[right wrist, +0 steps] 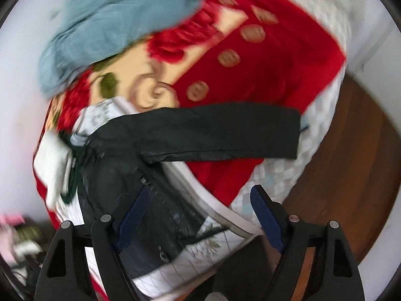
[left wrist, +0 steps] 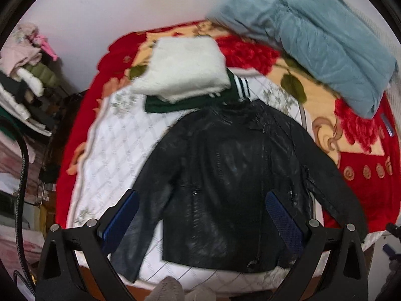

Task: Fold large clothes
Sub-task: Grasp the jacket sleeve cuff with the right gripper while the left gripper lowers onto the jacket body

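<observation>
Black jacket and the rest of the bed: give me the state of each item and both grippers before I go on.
Black jacket: spread flat, unfolded, sleeves out to the sides.
White garment: folded, on top of the green one.
Green garment: folded, under the white one.
Blue-grey jacket: folded over, lying on the red blanket.
Left gripper: open, empty, above the jacket.
Right gripper: open, empty.
</observation>
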Demonstrator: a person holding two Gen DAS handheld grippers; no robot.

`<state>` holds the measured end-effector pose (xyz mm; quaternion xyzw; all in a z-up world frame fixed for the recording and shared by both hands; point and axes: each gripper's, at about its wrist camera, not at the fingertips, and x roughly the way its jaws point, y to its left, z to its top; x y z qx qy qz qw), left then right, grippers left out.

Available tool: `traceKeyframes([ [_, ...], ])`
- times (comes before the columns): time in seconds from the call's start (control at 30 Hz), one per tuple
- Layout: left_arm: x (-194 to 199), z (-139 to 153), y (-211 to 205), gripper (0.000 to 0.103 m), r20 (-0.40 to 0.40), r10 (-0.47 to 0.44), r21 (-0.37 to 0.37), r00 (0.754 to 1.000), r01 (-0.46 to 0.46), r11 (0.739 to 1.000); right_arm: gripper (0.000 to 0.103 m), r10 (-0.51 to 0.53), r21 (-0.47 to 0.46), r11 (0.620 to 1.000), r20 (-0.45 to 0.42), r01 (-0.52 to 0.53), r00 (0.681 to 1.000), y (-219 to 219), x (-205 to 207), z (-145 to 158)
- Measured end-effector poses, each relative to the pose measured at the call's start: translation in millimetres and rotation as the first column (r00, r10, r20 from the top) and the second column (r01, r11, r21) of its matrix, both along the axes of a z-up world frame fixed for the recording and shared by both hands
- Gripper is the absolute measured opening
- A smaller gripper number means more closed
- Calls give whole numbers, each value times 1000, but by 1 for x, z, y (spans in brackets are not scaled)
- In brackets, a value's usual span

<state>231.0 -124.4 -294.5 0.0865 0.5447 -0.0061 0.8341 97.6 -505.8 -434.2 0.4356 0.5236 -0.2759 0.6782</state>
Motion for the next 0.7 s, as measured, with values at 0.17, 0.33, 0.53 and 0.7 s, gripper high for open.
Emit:
traceKeyframes([
  [0.17,27,-69,-31,103,-70,-15,12,997,16,1000,84,-158,144,976,-54,164,986,-36,-15,-115],
  [0.33,42,-147,-59,103,-131,-60,52,990,67,996,81,-309,221,924,-47,312,950,-53,-22,-199],
  [0.53,48,-212,-70,103,-192,-82,97,978,102,990,45,-490,141,869,101,475,866,-59,-43,-203],
  [0.7,51,-242,-76,103,-221,-85,116,972,113,987,46,-446,153,890,110,429,888,-61,-35,-222],
])
